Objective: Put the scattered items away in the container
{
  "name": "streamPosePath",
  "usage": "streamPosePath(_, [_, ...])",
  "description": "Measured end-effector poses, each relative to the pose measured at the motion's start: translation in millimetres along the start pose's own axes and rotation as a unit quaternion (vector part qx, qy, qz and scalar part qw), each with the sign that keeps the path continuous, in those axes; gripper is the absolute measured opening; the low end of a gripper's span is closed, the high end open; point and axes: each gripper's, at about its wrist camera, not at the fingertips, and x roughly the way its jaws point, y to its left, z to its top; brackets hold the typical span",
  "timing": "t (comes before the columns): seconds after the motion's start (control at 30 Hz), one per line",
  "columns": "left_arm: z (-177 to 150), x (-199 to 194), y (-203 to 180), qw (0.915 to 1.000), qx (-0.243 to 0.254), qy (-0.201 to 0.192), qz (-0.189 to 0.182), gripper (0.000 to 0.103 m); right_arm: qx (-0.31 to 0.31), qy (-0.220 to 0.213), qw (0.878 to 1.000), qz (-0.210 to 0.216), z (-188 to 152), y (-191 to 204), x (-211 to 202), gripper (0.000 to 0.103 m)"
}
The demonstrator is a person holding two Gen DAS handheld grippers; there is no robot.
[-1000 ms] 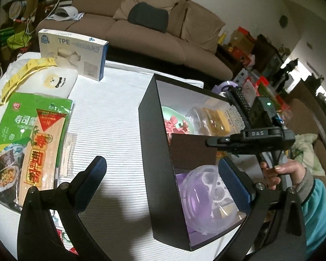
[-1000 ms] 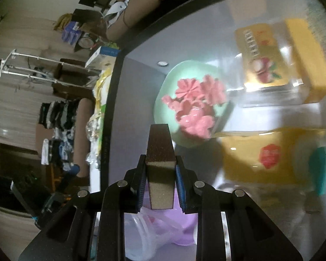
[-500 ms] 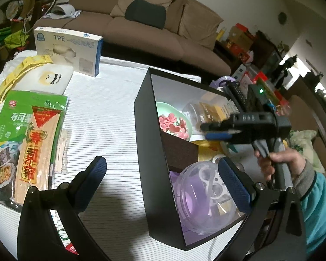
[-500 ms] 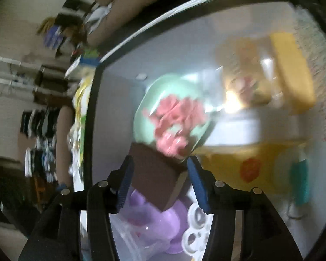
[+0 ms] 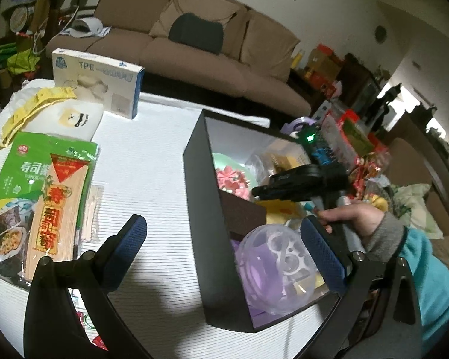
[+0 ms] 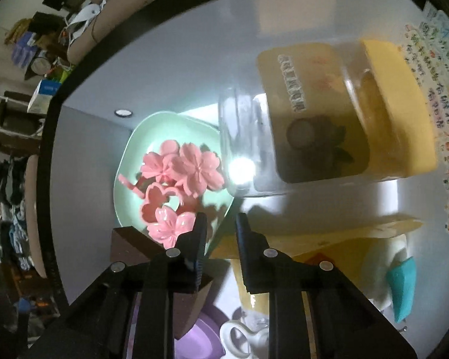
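Now parted and empty above the black box [image 5: 200,209]: right tongs [image 6: 221,233], clear of brown block [image 5: 242,215] lying inside beside green dish [image 6: 134,155]. Left tongs [image 5: 224,248] wide open, unladen; sushi packet [image 5: 36,191] awaiting on worktop [image 5: 152,161].

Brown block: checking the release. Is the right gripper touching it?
Cannot tell. In the right wrist view the right gripper is empty, but one finger overlaps the brown block, hiding any gap.

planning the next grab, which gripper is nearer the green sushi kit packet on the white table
Left. The left gripper hovers over the table just beside the green sushi kit packet; the right gripper is over the black box.
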Motion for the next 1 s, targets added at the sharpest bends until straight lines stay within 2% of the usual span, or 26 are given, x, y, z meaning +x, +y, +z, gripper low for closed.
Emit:
streamPosePath(0.1, [1.5, 4.5, -2.1, 1.0000, 0.006, 0.004, 0.001, 0.103, -0.024, 0.000, 0.999, -0.024, -0.6, 11.1, 9.6, 0.013])
streamPosePath(0.3, [0.0, 5.8, -1.9, 1.0000, 0.007, 0.005, -0.005, 0.103, -0.072, -0.028, 0.993, -0.094, 9.7, 38.7, 12.1, 0.014])
streamPosePath(0.5, [-8.3, 15.7, -2.5, 0.9998, 0.003, 0.017, -0.007, 0.103, -0.072, -0.064, 0.990, -0.102, 25.2, 42.8, 7.1, 0.014])
streamPosePath(0.63, [-12.4, 20.1, -4.9, 0.9996, 0.003, 0.026, -0.007, 0.103, -0.108, -0.054, 0.983, -0.141, 23.9, 55.7, 11.2, 0.019])
streamPosePath(0.7, [-12.9, 18.1, -5.1, 0.9997, 0.005, 0.023, -0.008, 0.103, -0.104, -0.053, 0.984, -0.132, 19.3, 52.4, 3.3, 0.019])
streamPosePath(0.73, [-12.5, 17.1, -4.6, 0.9997, 0.006, 0.022, -0.006, 0.103, -0.099, -0.055, 0.987, -0.116, 14.4, 49.3, -5.2, 0.023])
streamPosePath(0.83, [-12.0, 14.6, -0.6, 0.9998, 0.003, 0.021, -0.002, 0.103, -0.094, -0.066, 0.991, -0.074, -1.5, 42.5, -31.3, 0.048])
streamPosePath(0.9, [-12.4, 12.1, 2.6, 0.9998, -0.002, 0.020, -0.001, 0.103, -0.094, -0.064, 0.992, -0.052, -11.9, 38.7, -43.4, 0.059])
streamPosePath(1.0, [-13.3, 8.3, 4.3, 0.9998, -0.003, 0.018, 0.001, 0.103, -0.115, -0.058, 0.992, -0.014, -33.9, 36.3, -53.4, 0.060])
